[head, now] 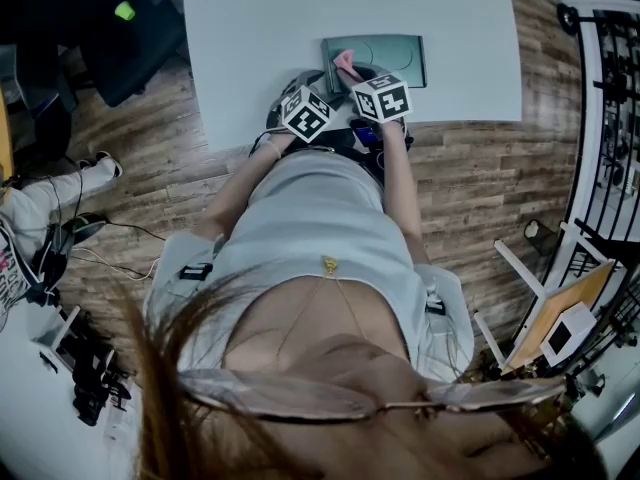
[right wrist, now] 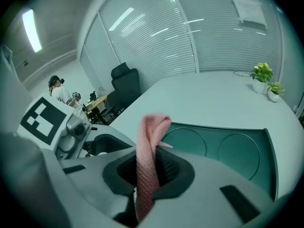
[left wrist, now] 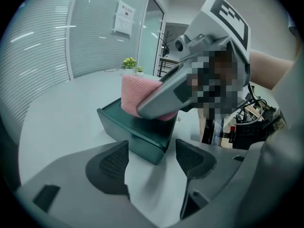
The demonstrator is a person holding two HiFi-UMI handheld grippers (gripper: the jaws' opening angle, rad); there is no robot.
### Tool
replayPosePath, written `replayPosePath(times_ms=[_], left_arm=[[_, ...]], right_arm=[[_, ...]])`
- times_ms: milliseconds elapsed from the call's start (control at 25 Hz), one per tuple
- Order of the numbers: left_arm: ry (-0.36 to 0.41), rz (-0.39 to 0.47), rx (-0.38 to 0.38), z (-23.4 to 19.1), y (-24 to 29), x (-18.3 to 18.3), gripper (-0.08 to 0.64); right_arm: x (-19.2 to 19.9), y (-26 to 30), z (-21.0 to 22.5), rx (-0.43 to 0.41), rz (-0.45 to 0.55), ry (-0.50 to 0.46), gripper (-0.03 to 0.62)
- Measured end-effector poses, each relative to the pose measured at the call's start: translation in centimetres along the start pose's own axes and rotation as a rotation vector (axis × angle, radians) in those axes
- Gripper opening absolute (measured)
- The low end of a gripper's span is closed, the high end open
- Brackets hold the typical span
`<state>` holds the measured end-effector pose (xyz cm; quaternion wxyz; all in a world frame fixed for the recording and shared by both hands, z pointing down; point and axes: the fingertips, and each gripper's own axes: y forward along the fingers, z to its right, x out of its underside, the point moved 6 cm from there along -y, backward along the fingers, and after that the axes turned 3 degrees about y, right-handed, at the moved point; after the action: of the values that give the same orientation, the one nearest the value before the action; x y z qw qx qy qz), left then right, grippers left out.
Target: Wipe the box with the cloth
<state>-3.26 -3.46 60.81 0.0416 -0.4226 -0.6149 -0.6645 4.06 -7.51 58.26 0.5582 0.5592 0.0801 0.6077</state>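
While left gripper (left wrist: 152, 158) gapes, right gripper (right wrist: 147, 167) pinches knitted pink cloth (right wrist: 151, 132) (on green box (right wrist: 237, 151)).

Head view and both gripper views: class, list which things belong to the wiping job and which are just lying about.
Belong to the job:
pink cloth, pinched in the shut jaws of the right gripper
dark green box
left gripper, jaws apart, near the box's corner

Just lying about:
potted plants
office chair
notice on the glass wall

The box (head: 390, 56) lies on the table (head: 250, 38), the cloth (head: 345, 65) seemingly over its left end.
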Motion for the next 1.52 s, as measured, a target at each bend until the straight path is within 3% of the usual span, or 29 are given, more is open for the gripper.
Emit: replayPosePath(times_ms=[160, 360, 800, 1040, 1520], left_arm=[[0.002, -0.002, -0.012, 0.4, 0.1, -0.2, 0.311], [0.006, -0.009, -0.027, 0.7, 0.2, 0.1, 0.311], [-0.005, -0.015, -0.041, 0.9, 0.5, 0.4, 0.311], [-0.016, -0.019, -0.040, 1.0, 0.6, 0.5, 0.311], [-0.022, -0.027, -0.034, 1.0, 0.6, 0.9, 0.311]], right_arm=[[-0.3, -2.9, 1.9, 0.043, 0.058, 0.001, 0.041], [0.4, -6.9, 6.0, 0.183, 0.104, 0.017, 0.041], [5.2, -9.9, 11.5, 0.418, 0.005, 0.067, 0.041], [5.6, -9.5, 12.0, 0.459, -0.021, 0.039, 0.041], [5.8, -8.9, 12.1, 0.410, 0.014, 0.120, 0.041]])
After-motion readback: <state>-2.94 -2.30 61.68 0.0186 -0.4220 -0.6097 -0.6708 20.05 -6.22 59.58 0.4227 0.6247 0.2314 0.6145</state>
